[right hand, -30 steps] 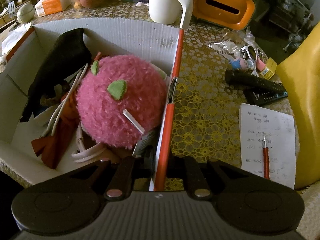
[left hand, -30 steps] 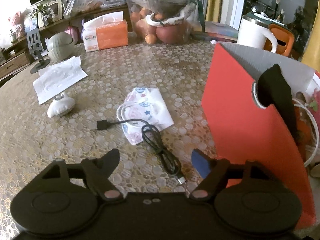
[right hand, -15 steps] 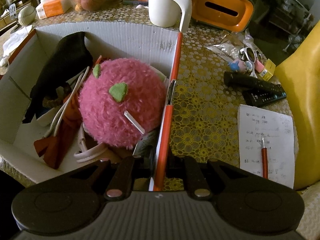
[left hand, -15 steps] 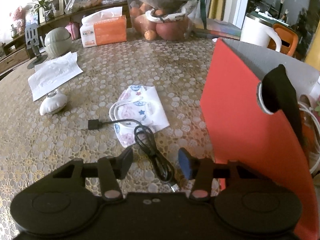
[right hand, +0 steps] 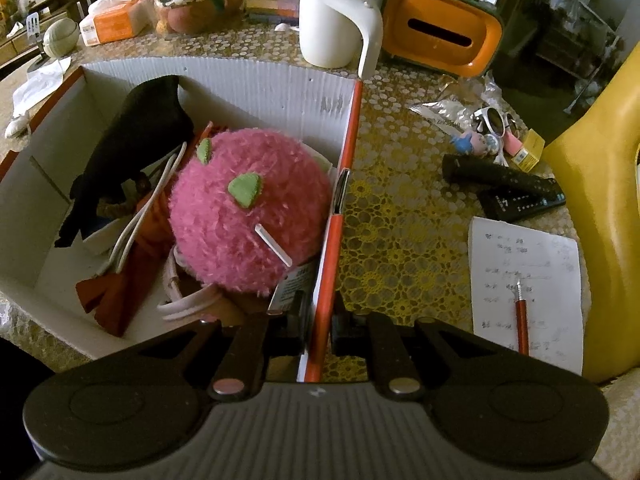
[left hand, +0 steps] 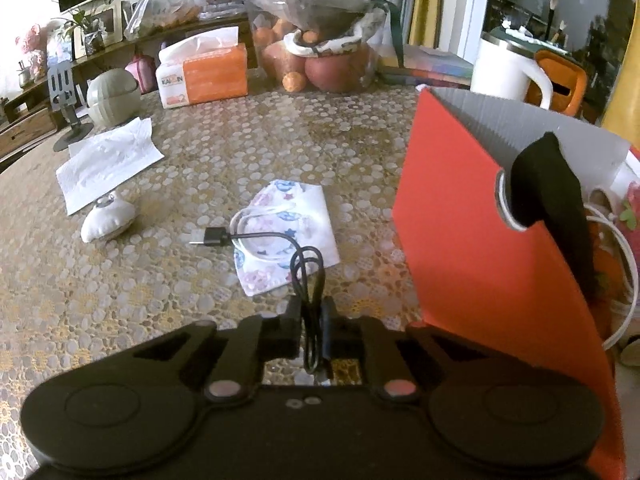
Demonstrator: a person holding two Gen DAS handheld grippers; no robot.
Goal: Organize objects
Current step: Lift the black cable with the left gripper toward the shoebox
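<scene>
The black cable (left hand: 308,280) lies coiled on the table (left hand: 240,152), its loop over the patterned face mask (left hand: 288,236), and the left gripper (left hand: 310,320) is closing, jaws pinching the cable's near end. Just right stands the orange box (left hand: 472,248). The right gripper (right hand: 320,324) is clamped on the box wall beside the pink plush (right hand: 244,216).
</scene>
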